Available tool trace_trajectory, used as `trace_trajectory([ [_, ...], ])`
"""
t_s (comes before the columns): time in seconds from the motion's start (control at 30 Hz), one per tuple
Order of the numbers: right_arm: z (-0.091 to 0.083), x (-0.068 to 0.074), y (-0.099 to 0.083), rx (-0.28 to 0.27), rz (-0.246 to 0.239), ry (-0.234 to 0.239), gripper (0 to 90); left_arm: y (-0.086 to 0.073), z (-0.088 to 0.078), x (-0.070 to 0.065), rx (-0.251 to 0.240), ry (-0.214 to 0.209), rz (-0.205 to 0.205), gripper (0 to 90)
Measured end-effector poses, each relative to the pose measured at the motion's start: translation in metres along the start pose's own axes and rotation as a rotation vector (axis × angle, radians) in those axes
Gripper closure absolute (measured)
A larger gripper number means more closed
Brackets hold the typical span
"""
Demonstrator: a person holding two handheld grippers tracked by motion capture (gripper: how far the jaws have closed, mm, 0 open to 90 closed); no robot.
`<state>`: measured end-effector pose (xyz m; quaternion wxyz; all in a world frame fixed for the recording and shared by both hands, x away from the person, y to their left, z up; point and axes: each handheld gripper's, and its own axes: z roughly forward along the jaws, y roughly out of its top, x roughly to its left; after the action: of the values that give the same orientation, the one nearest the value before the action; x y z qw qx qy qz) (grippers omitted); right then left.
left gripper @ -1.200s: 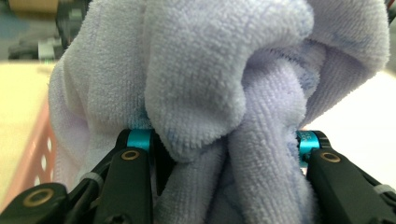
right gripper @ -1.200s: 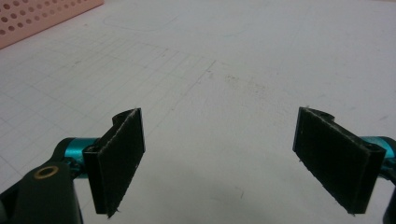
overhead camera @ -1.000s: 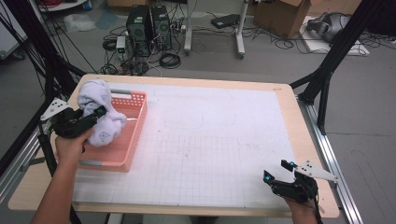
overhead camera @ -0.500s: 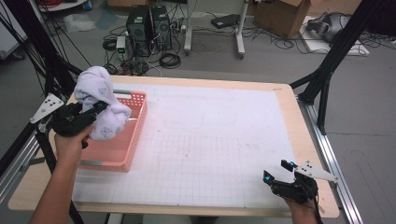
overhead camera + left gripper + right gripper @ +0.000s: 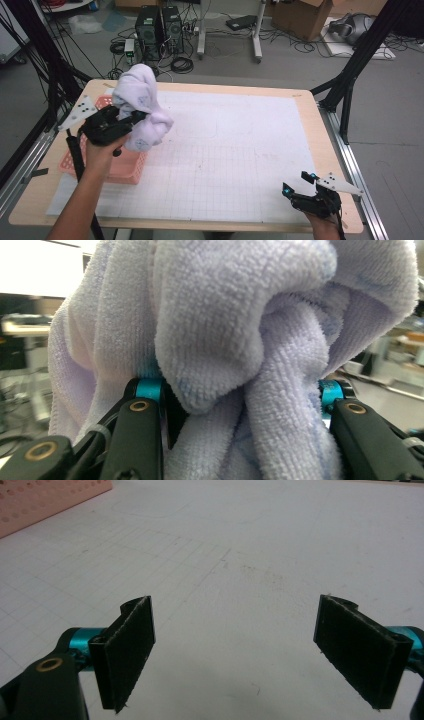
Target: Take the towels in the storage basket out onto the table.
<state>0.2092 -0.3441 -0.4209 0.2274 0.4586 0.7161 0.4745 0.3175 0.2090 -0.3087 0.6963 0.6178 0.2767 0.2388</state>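
High view first: the left gripper (image 5: 131, 121), black and boxy with a grey three-cornered plate, is up in the air above the pink perforated plastic basket (image 5: 116, 168) at the counter's left edge. Its jaws are clamped on a bunched pale lilac terry towel (image 5: 141, 107), which bulges above and droops below the grip in soft rounded folds, clear of the basket. The counter (image 5: 240, 145) is a pale wooden board under a white gridded mat, smooth and flat. Down at the near right corner, the right gripper (image 5: 299, 182) sits low over the mat, jaws spread apart, nothing between them, well away from the towel.

Left gripper view now: lilac towel (image 5: 235, 325) right up close, a looped, fuzzy pile, thick folds squeezed into a waist between the two black jaws, teal fittings showing at either side. The cloth spills over and hides the pads.

Right gripper view: two flat rectangular black pads (image 5: 129, 650), rough like felt, fraying slightly at the edges, standing wide with bare gridded mat (image 5: 240, 555) beneath. A corner of the pink basket (image 5: 45, 497), dotted with small round holes, peeks in at top left.
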Motion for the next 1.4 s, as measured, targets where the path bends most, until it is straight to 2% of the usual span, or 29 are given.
trace_trajectory([
  [0.07, -0.001, 0.000, 0.000, 0.001, -0.002, 0.002, 15.4, -0.001, 0.011, -0.010, 0.005, -0.034, 0.009, 54.8],
  [0.1, -0.001, 0.000, 0.000, 0.001, -0.004, 0.002, 15.5, -0.003, 0.021, -0.019, 0.010, -0.068, 0.012, 54.8],
  [0.13, -0.001, 0.000, 0.000, 0.001, -0.004, 0.002, 15.5, -0.003, 0.021, -0.019, 0.010, -0.068, 0.012, 54.7],
  [0.2, -0.001, -0.002, -0.001, -0.001, -0.002, 0.002, 15.5, -0.011, 0.038, -0.032, 0.038, -0.112, 0.008, 54.6],
  [0.23, -0.001, -0.002, -0.001, 0.002, -0.002, 0.003, 15.4, -0.011, 0.038, -0.032, 0.038, -0.112, 0.008, 54.6],
  [0.27, -0.001, -0.001, -0.001, 0.002, 0.000, 0.004, 15.4, -0.019, 0.049, -0.040, 0.052, -0.141, 0.007, 54.5],
  [0.33, -0.001, -0.001, -0.001, 0.004, -0.003, 0.004, 15.4, -0.024, 0.054, -0.045, 0.062, -0.153, 0.008, 54.5],
  [0.37, -0.001, -0.001, -0.001, 0.002, -0.002, 0.007, 15.4, -0.033, 0.065, -0.053, 0.091, -0.177, 0.011, 54.4],
  [0.4, -0.001, -0.001, 0.000, 0.002, -0.003, 0.007, 15.5, -0.033, 0.065, -0.053, 0.091, -0.177, 0.011, 54.4],
  [0.43, -0.001, -0.001, 0.000, 0.002, -0.004, 0.007, 15.4, -0.042, 0.075, -0.062, 0.114, -0.198, 0.007, 54.4],
  [0.47, -0.001, -0.001, -0.001, 0.002, -0.001, 0.008, 15.5, -0.042, 0.075, -0.062, 0.114, -0.198, 0.007, 54.4],
  [0.53, -0.001, -0.001, -0.001, 0.000, -0.004, 0.009, 15.4, -0.053, 0.087, -0.074, 0.146, -0.232, 0.008, 54.3],
  [0.6, -0.001, -0.001, -0.001, 0.001, -0.003, 0.008, 15.4, -0.057, 0.092, -0.078, 0.158, -0.242, 0.011, 54.3],
  [0.67, -0.001, -0.002, -0.001, 0.003, -0.004, 0.007, 15.5, -0.064, 0.101, -0.085, 0.193, -0.250, 0.026, 54.2],
  [0.7, -0.001, -0.001, -0.001, 0.002, -0.007, 0.008, 15.4, -0.073, 0.109, -0.090, 0.225, -0.256, 0.024, 54.1],
  [0.73, -0.002, -0.001, -0.001, 0.004, -0.005, 0.007, 15.5, -0.073, 0.109, -0.090, 0.225, -0.256, 0.024, 54.0],
  [0.77, -0.002, -0.001, -0.001, 0.003, -0.006, 0.007, 15.5, -0.084, 0.116, -0.093, 0.252, -0.262, 0.012, 54.0],
  [0.8, -0.002, -0.001, -0.001, 0.004, -0.006, 0.007, 15.4, -0.084, 0.116, -0.093, 0.252, -0.262, 0.012, 53.9],
  [0.87, -0.002, -0.002, -0.001, 0.003, -0.004, 0.007, 15.5, -0.099, 0.125, -0.097, 0.300, -0.259, -0.002, 53.3],
  [0.9, -0.002, -0.002, -0.001, 0.004, -0.001, 0.007, 15.5, -0.099, 0.125, -0.097, 0.300, -0.259, -0.002, 53.0],
  [1.03, -0.003, -0.002, -0.002, 0.004, -0.001, 0.007, 15.5, -0.115, 0.135, -0.100, 0.353, -0.247, -0.008, 52.7],
  [1.1, -0.002, -0.002, -0.002, 0.003, 0.000, 0.006, 15.4, -0.126, 0.142, -0.101, 0.392, -0.226, -0.009, 52.1],
  [1.13, -0.002, -0.002, -0.002, 0.003, 0.000, 0.006, 15.4, -0.126, 0.142, -0.101, 0.392, -0.226, -0.009, 51.1],
  [1.2, -0.002, -0.002, -0.002, 0.005, -0.005, 0.007, 15.5, -0.132, 0.146, -0.101, 0.429, -0.204, -0.003, 49.9],
  [1.27, -0.002, -0.002, -0.002, 0.008, -0.005, 0.008, 15.4, -0.138, 0.149, -0.100, 0.472, -0.184, -0.024, 43.4],
  [1.3, -0.002, -0.002, -0.002, 0.008, -0.007, 0.009, 15.5, -0.139, 0.148, -0.099, 0.473, -0.142, -0.035, 31.2],
  [1.33, -0.002, -0.002, -0.003, 0.008, -0.007, 0.011, 15.5, -0.139, 0.148, -0.099, 0.473, -0.142, -0.035, 24.3],
  [1.37, -0.002, -0.002, -0.003, 0.009, -0.004, 0.010, 15.5, -0.136, 0.147, -0.098, 0.463, -0.121, -0.038, 21.3],
  [1.4, -0.002, -0.003, -0.003, 0.009, -0.004, 0.010, 15.5, -0.128, 0.141, -0.097, 0.437, -0.088, -0.021, 21.4],
])
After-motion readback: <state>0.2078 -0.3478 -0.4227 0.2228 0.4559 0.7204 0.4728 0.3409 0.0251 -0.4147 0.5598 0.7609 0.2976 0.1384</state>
